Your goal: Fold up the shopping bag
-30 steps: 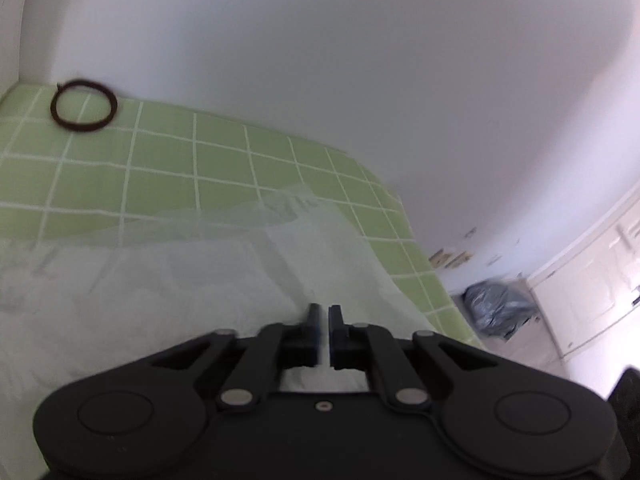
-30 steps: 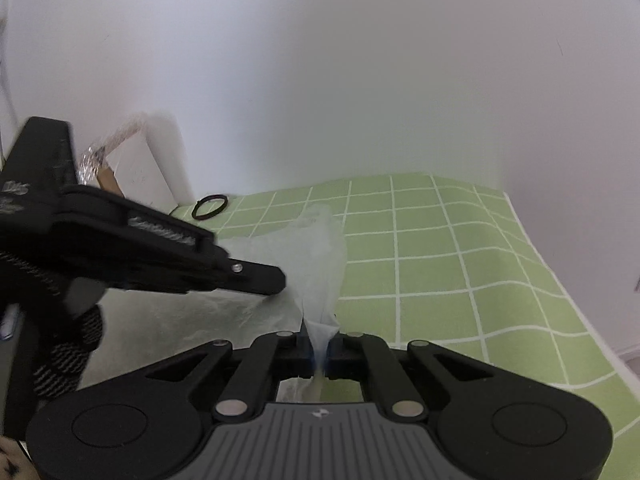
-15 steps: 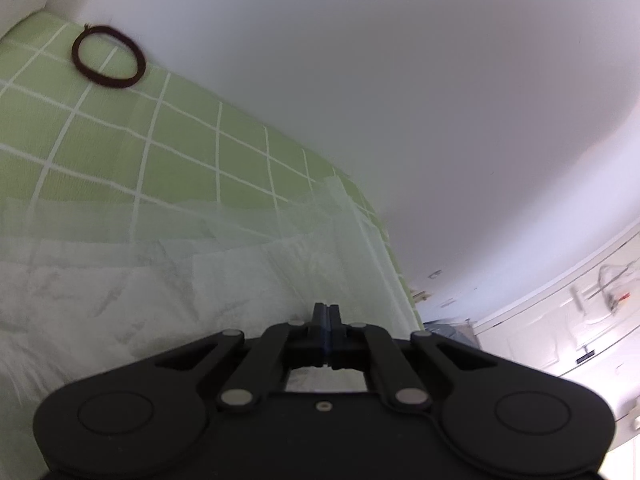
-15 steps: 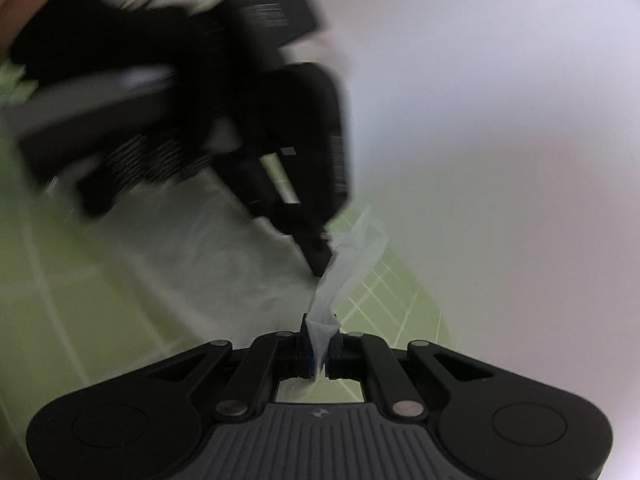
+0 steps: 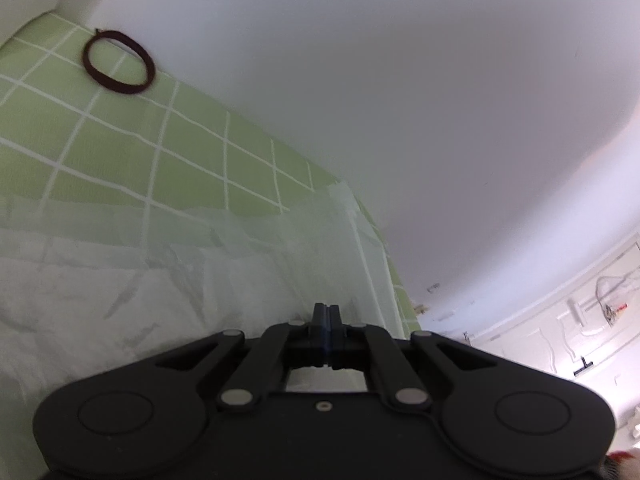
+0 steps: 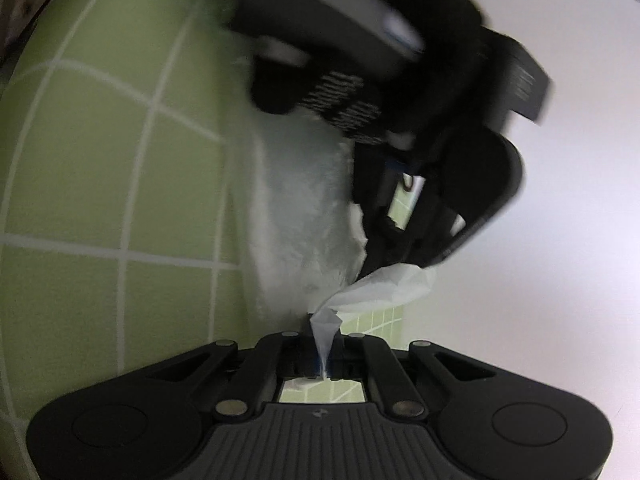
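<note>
A thin, translucent white shopping bag [image 5: 160, 300] lies spread on a green checked cloth [image 5: 120, 140]. My left gripper [image 5: 326, 314] is shut, its tips low over the bag near the cloth's right edge; no film shows between its pads. In the right wrist view the scene is rolled sideways. There my right gripper [image 6: 325, 344] is shut on a twisted end of the bag [image 6: 304, 220], which runs up from the jaws in a crumpled fold. The left gripper [image 6: 372, 248] looms blurred just beyond that fold, with its tips at the bag's raised edge.
A dark brown hair tie [image 5: 118, 62] lies on the cloth by the white wall [image 5: 400, 100], far left. The cloth [image 6: 100, 180] ends at a drop on the right, with white cabinet doors [image 5: 560, 320] beyond.
My right gripper has rolled far over and swung the bag's end toward the left gripper. The left gripper's small gap has shut, and it has tilted and sunk closer to the bag.
</note>
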{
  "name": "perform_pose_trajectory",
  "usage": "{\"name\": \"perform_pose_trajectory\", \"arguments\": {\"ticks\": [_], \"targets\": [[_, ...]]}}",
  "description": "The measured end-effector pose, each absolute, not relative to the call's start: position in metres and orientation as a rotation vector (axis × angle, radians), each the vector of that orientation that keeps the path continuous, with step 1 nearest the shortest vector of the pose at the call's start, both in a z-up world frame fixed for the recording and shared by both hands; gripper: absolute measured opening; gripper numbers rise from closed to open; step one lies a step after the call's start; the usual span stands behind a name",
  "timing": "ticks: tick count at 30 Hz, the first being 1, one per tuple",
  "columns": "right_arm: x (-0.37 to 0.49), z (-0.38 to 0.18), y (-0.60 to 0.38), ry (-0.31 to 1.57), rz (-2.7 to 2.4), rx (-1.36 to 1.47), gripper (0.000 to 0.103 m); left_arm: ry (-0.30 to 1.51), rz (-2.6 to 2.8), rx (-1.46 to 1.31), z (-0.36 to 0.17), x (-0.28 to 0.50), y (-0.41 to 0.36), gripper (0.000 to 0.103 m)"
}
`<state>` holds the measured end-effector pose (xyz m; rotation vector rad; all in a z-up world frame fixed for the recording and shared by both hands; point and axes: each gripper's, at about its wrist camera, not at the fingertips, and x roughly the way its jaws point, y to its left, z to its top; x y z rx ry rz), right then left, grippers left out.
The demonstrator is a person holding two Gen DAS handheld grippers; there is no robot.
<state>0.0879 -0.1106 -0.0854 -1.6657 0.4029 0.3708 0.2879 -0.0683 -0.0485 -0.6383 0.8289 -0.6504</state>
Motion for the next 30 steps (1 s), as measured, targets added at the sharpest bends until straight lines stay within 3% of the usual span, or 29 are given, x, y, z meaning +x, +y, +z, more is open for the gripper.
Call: {"name": "perform_pose_trajectory", "arguments": {"ticks": [10, 19, 21, 26, 30], "targets": [[0.091, -0.083, -0.096, 0.415, 0.378, -1.781, 0.006, 0.658, -0.644, -0.703, 0.002, 0.254, -0.03, 0.004], [0.092, -0.078, -0.079, 0.42, 0.37, -1.799, 0.005, 0.787, -0.696, -0.552, -0.023, 0.251, -0.076, 0.007], [0.093, -0.075, -0.074, 0.423, 0.366, -1.786, 0.005, 0.805, -0.654, -0.554, -0.032, 0.252, -0.074, 0.003], [0.096, -0.066, -0.062, 0.436, 0.34, -1.666, 0.006, 0.81, -0.641, -0.639, -0.048, 0.246, -0.065, 0.002], [0.103, -0.041, -0.059, 0.482, 0.318, -1.374, 0.006, 0.796, -0.638, -0.617, -0.044, 0.24, -0.068, 0.002]]}}
